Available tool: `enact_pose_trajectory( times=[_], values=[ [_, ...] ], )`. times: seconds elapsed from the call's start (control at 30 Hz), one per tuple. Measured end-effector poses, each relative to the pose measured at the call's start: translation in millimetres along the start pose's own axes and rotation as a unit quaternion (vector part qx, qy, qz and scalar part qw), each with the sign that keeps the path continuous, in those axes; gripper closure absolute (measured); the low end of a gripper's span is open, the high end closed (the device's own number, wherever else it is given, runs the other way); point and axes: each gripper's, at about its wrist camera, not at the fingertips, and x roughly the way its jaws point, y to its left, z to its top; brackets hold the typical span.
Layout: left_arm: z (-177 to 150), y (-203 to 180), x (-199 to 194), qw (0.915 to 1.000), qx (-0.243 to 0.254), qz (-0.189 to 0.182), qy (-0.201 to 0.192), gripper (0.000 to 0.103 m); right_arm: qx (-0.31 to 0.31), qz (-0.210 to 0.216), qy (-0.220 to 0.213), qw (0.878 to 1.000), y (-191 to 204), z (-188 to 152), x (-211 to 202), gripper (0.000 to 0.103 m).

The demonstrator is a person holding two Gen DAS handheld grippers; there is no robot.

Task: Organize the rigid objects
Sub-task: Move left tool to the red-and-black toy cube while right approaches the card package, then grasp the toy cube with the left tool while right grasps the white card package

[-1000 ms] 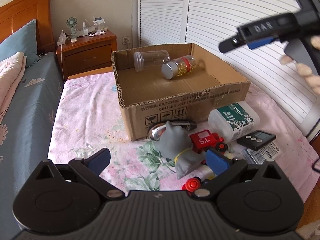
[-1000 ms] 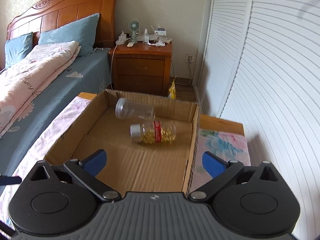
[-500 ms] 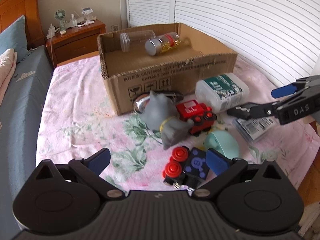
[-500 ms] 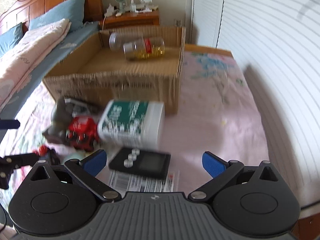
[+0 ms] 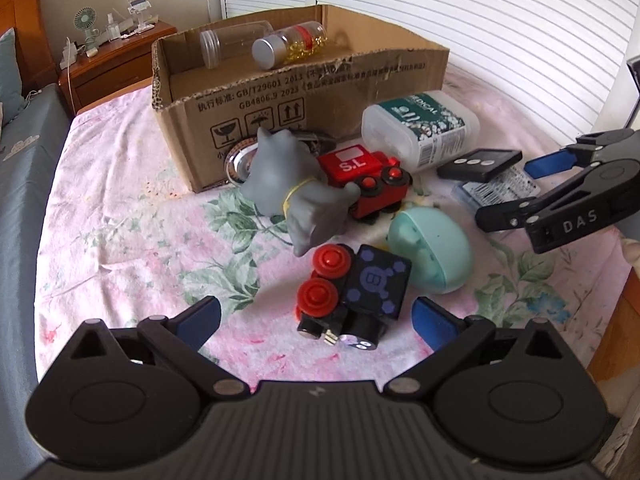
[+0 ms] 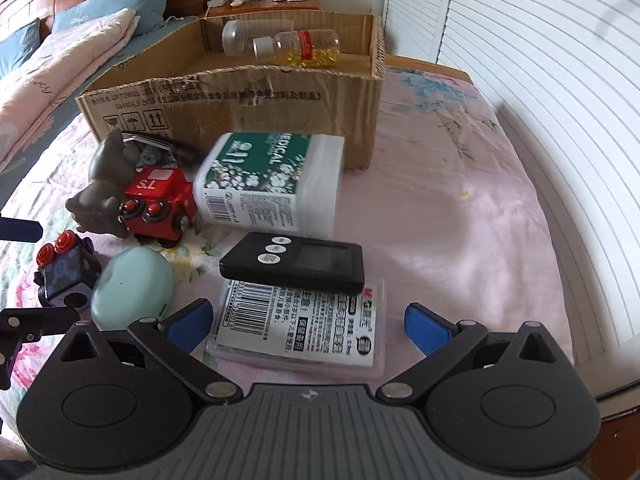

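A cardboard box [image 5: 304,92] holds a clear jar [image 5: 234,42] and a capsule bottle [image 5: 290,42]. In front of it lie a grey toy animal [image 5: 296,196], a red toy train [image 5: 364,180], a black-and-red toy engine [image 5: 352,292], a mint egg case [image 5: 430,254], a white medical tub [image 6: 272,180], a black timer [image 6: 294,266] and a clear packet [image 6: 300,320]. My left gripper [image 5: 316,320] is open just before the black engine. My right gripper [image 6: 306,320] is open over the packet and timer; it also shows in the left wrist view [image 5: 516,192].
The objects lie on a pink floral cloth [image 5: 132,216] over a table beside a bed [image 6: 52,52]. A wooden nightstand [image 5: 112,64] with a small fan stands behind. White louvred doors [image 6: 540,60] run along the right. A metal item [image 5: 238,160] lies against the box front.
Both grippers have come down and back from the box toward the loose objects. The right gripper went from above the box to low over the timer and packet. Both stayed open.
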Motion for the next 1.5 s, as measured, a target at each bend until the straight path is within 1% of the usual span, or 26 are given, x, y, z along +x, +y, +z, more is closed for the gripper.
enact_pose_trajectory(
  times=[0.03,0.1,0.2,0.27,0.3,0.37,0.4,0.47,0.53,0.63,0.83,1.0,1.07,1.17,1.37,1.5],
  values=[
    [-1,1,1,1.0,0.003,-0.001,0.001,0.002,-0.008,-0.005,-0.002,1.0,0,-2,0,0.0],
    [-1,3,3,0.9999,0.01,-0.004,-0.001,0.004,-0.011,-0.002,-0.006,1.0,-3,-5,-2,0.0],
    [-1,3,5,0.9992,0.035,-0.013,-0.011,0.007,-0.012,-0.001,-0.007,1.0,-3,-6,-3,0.0],
    [0,1,3,0.9981,0.053,-0.026,-0.018,0.019,-0.012,-0.001,-0.009,1.0,-3,-6,-3,0.0],
    [1,0,2,0.9975,0.061,-0.031,-0.019,0.022,-0.012,-0.001,-0.011,1.0,-3,-7,-4,0.0],
    [3,-3,2,0.9965,0.071,-0.037,-0.024,0.031,-0.013,0.0,-0.019,1.0,-3,-9,-5,0.0],
    [3,-4,2,0.996,0.074,-0.042,-0.026,0.034,-0.013,0.0,-0.023,1.0,-3,-11,-5,0.0],
    [3,-5,2,0.9955,0.074,-0.051,-0.029,0.045,-0.013,0.0,-0.03,0.999,-2,-13,-6,0.0],
    [3,-8,2,0.9951,0.073,-0.059,-0.032,0.051,-0.011,-0.001,-0.031,0.999,-2,-14,-7,0.0],
    [3,-9,3,0.995,0.074,-0.058,-0.034,0.053,-0.01,-0.003,-0.031,0.999,-1,-13,-6,0.0],
    [-3,-7,-2,0.9965,0.06,-0.05,-0.03,0.053,-0.011,-0.002,-0.032,0.999,1,-12,-6,0.0],
    [-6,-6,-5,0.9972,0.052,-0.045,-0.029,0.053,-0.024,0.006,-0.041,0.999,7,-8,-2,0.0],
    [-6,-6,-4,0.9973,0.051,-0.043,-0.028,0.053,-0.023,0.007,-0.043,0.999,8,-6,-1,0.002],
    [-5,-7,-4,0.9973,0.051,-0.043,-0.028,0.053,-0.023,0.009,-0.044,0.999,7,-8,-6,0.011],
    [-5,-6,-3,0.9973,0.052,-0.043,-0.031,0.052,-0.025,0.01,-0.032,0.999,3,-17,-15,0.011],
    [-3,-7,-1,0.9972,0.051,-0.042,-0.034,0.052,-0.021,0.006,-0.037,0.999,4,-17,-13,0.01]
  ],
)
